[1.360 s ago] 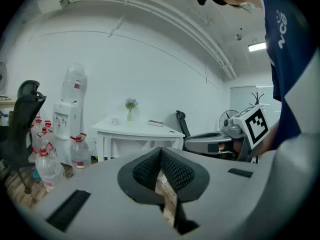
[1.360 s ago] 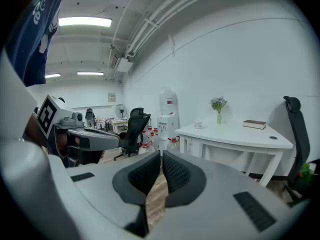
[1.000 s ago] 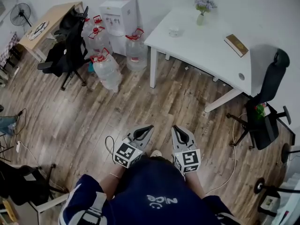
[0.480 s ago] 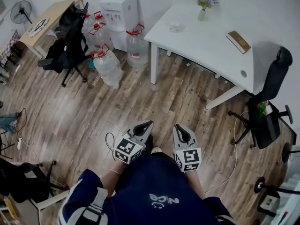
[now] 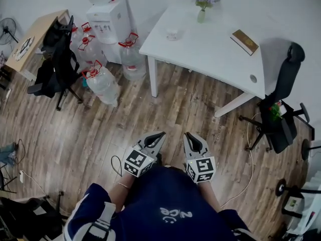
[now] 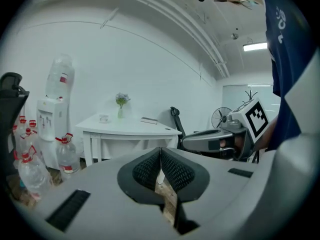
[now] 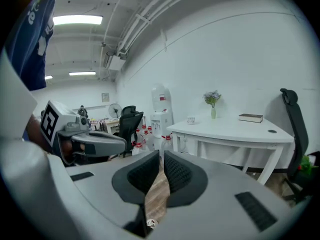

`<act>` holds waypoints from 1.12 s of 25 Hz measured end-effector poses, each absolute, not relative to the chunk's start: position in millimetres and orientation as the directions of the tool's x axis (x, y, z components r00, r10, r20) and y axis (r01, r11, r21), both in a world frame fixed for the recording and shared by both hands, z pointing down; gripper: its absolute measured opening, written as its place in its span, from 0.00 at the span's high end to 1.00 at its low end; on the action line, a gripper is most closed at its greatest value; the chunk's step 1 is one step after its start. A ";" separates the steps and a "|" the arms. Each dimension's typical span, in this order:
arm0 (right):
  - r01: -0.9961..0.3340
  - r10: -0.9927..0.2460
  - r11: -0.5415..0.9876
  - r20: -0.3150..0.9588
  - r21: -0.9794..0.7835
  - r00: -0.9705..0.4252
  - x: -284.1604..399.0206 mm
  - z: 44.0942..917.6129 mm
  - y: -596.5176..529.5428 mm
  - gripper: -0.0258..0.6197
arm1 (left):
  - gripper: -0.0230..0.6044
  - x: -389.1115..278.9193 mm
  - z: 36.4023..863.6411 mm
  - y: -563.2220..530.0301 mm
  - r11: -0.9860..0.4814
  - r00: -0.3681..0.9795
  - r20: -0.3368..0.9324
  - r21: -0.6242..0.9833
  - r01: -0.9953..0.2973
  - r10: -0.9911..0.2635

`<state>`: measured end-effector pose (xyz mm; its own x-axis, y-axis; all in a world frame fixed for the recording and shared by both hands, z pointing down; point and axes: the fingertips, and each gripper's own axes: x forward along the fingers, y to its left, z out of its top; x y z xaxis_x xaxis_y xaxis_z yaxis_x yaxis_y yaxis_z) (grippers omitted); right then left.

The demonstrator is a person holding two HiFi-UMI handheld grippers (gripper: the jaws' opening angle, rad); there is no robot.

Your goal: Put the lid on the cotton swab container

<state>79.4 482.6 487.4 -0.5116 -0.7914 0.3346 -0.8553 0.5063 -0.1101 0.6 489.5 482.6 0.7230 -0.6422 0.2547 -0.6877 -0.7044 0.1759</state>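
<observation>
While left gripper (image 6: 160, 154) and right gripper (image 7: 161, 158) are closed, empty, tabletop object (image 5: 173, 34) is indistinct

Evenly bright under ceiling strip lights (image 7: 77, 20), with fisheye-warped, dark edges.

Near, the left gripper (image 5: 159, 134) and right gripper (image 5: 189, 135) sit side by side — white table (image 5: 210, 39) far right, water jugs (image 5: 103, 82) far left.

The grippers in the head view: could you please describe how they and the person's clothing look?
The left gripper and right gripper are grey tapering shells with black ribbed pads. Each carries a white cube with black square markers. The person wears a navy top with white-striped sleeves.
</observation>
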 end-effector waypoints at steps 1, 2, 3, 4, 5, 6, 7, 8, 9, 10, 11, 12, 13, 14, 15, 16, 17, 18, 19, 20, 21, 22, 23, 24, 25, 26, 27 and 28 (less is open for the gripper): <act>-0.857 -0.796 0.498 0.326 -0.128 -0.511 76.0 485.1 471.2 0.87 | 0.93 -2.5 484.1 477.9 -0.710 0.730 0.257 0.182 -0.680 -0.633; -0.858 -0.798 0.495 0.318 -0.136 -0.511 72.2 482.9 459.1 0.87 | 0.93 -5.9 484.8 465.3 -0.712 0.734 0.257 0.190 -0.676 -0.628; -0.858 -0.799 0.496 0.315 -0.133 -0.512 68.0 481.5 446.8 0.87 | 0.93 -9.3 484.4 452.1 -0.712 0.737 0.254 0.198 -0.673 -0.626; -0.857 -0.799 0.500 0.316 -0.125 -0.512 63.2 481.0 434.6 0.87 | 0.93 -12.6 483.0 438.5 -0.714 0.741 0.247 0.204 -0.670 -0.625; -0.856 -0.797 0.503 0.319 -0.118 -0.513 58.0 481.1 422.8 0.87 | 0.93 -16.1 480.8 425.0 -0.717 0.745 0.238 0.206 -0.666 -0.623; -0.856 -0.797 0.503 0.320 -0.117 -0.512 52.2 481.1 411.6 0.87 | 0.93 -20.0 478.4 412.1 -0.723 0.750 0.231 0.204 -0.660 -0.620; -0.857 -0.799 0.500 0.319 -0.120 -0.511 45.9 480.9 401.1 0.87 | 0.93 -24.9 476.2 400.0 -0.730 0.755 0.226 0.200 -0.654 -0.615; -0.859 -0.802 0.496 0.315 -0.125 -0.508 39.1 480.2 391.0 0.87 | 0.93 -31.0 474.3 388.3 -0.735 0.759 0.224 0.194 -0.649 -0.611; -0.861 -0.805 0.492 0.312 -0.128 -0.505 32.2 479.4 381.4 0.87 | 0.93 -38.1 472.9 376.7 -0.739 0.761 0.224 0.188 -0.647 -0.609; -0.863 -0.807 0.489 0.310 -0.128 -0.503 25.7 479.0 372.7 0.87 | 0.93 -45.5 471.8 365.7 -0.740 0.761 0.223 0.185 -0.647 -0.609; -0.864 -0.807 0.488 0.311 -0.126 -0.501 20.0 479.5 365.3 0.87 | 0.93 -52.5 471.5 355.8 -0.739 0.760 0.224 0.185 -0.647 -0.610; -0.865 -0.808 0.486 0.313 -0.124 -0.499 15.6 480.7 358.7 0.87 | 0.93 -58.9 472.0 347.0 -0.738 0.760 0.225 0.187 -0.648 -0.610; -0.867 -0.809 0.483 0.315 -0.125 -0.496 12.5 482.2 352.6 0.87 | 0.93 -64.1 472.8 339.0 -0.737 0.759 0.227 0.187 -0.649 -0.611; -0.869 -0.811 0.478 0.316 -0.128 -0.492 10.7 484.0 346.8 0.87 | 0.93 -68.2 473.7 331.6 -0.736 0.757 0.230 0.186 -0.651 -0.611; -0.871 -0.813 0.472 0.317 -0.133 -0.489 9.7 485.8 342.0 0.87 | 0.93 -71.3 474.9 325.6 -0.736 0.756 0.233 0.185 -0.652 -0.611; -0.873 -0.813 0.467 0.320 -0.138 -0.486 8.9 487.7 338.3 0.87 | 0.93 -73.9 476.3 321.5 -0.734 0.755 0.236 0.186 -0.653 -0.611; -0.875 -0.813 0.463 0.325 -0.144 -0.484 8.3 489.8 335.4 0.87 | 0.93 -76.3 477.7 318.9 -0.732 0.754 0.239 0.189 -0.654 -0.612; -0.876 -0.812 0.459 0.330 -0.150 -0.482 7.8 491.7 332.1 0.87 | 0.93 -78.7 479.0 316.5 -0.729 0.752 0.242 0.193 -0.657 -0.614; -0.876 -0.810 0.456 0.334 -0.155 -0.481 7.9 493.4 327.7 0.87 | 0.93 -80.8 480.5 313.3 -0.724 0.748 0.245 0.197 -0.661 -0.616; -0.876 -0.809 0.454 0.338 -0.161 -0.481 8.7 495.1 322.4 0.87 | 0.93 -82.4 482.6 309.5 -0.719 0.744 0.250 0.201 -0.665 -0.619; -0.876 -0.807 0.452 0.342 -0.167 -0.481 10.0 496.9 316.9 0.87 | 0.93 -83.6 485.1 305.7 -0.713 0.740 0.256 0.206 -0.671 -0.622; -0.875 -0.805 0.452 0.345 -0.172 -0.483 11.7 498.7 311.2 0.87 | 0.93 -84.4 487.4 302.0 -0.706 0.735 0.262 0.212 -0.676 -0.625; -0.874 -0.803 0.452 0.347 -0.176 -0.485 14.1 500.5 304.5 0.87 | 0.93 -84.6 488.6 297.4 -0.700 0.731 0.264 0.215 -0.681 -0.629; -0.874 -0.802 0.452 0.347 -0.179 -0.486 17.7 501.8 295.8 0.87 | 0.93 -83.9 488.8 291.1 -0.694 0.726 0.265 0.217 -0.686 -0.635; -0.873 -0.802 0.451 0.347 -0.183 -0.487 22.2 502.6 285.1 0.87 | 0.93 -82.4 488.7 283.2 -0.688 0.720 0.264 0.216 -0.693 -0.642; -0.872 -0.801 0.452 0.345 -0.187 -0.489 27.1 502.7 273.3 0.87 | 0.93 -80.5 488.5 274.4 -0.681 0.713 0.262 0.215 -0.700 -0.650; -0.869 -0.799 0.456 0.342 -0.192 -0.495 31.7 502.2 261.3 0.87 | 0.93 -78.4 488.5 265.5 -0.673 0.706 0.261 0.216 -0.707 -0.658; -0.864 -0.795 0.464 0.339 -0.195 -0.503 36.2 501.5 248.8 0.87 | 0.93 -75.8 488.6 256.7 -0.664 0.699 0.261 0.219 -0.715 -0.666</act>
